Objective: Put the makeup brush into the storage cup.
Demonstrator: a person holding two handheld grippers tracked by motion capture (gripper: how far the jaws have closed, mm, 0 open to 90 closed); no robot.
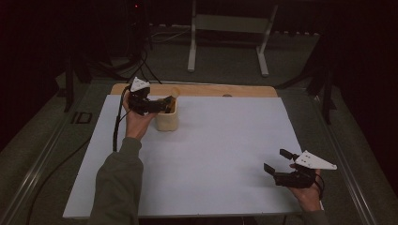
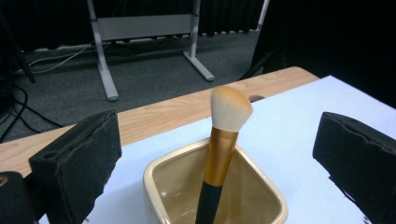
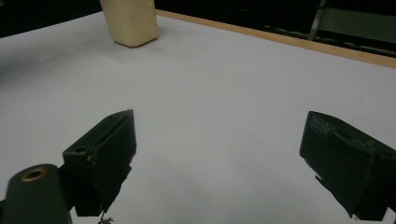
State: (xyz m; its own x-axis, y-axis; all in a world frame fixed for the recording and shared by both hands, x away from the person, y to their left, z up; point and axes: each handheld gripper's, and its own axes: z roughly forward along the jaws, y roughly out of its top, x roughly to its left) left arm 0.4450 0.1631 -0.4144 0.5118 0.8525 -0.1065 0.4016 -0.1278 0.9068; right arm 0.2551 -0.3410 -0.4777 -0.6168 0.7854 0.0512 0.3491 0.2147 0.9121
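**A:** Item one, largest: the table (image 1: pixel 225 90), wooden, covered by a white sheet (image 1: pixel 211 154). Position against the fingers?

**B:** The sheet lies under both grippers. The right gripper (image 3: pixel 219 163) hangs over a bare stretch of it, nothing between its fingers (image 3: pixel 105 151), nothing touched.

**A:** Item two: the cream pot (image 2: pixel 215 196), square, glazed, upright.

**B:** It sits below and between the left gripper (image 2: pixel 215 154) fingers (image 2: pixel 77 163). In the high view the left gripper (image 1: pixel 166 104) is at the pot's (image 1: pixel 167 121) rim. From the right gripper the pot (image 3: pixel 130 21) stands well apart, far ahead and to the left.

**A:** Item three: the makeup brush (image 2: pixel 219 149), black handle, gold ferrule, pale angled bristles.

**B:** Standing in the pot, leaning on its rim, head rising midway between the left fingers. Neither pad touches it; clear gaps on both sides.

**A:** Finger spread, both units?

**B:** Left: wide apart, holding nothing. Right gripper (image 1: pixel 280 165): likewise spread wide, holding nothing, near the sheet's edge closest to the person.
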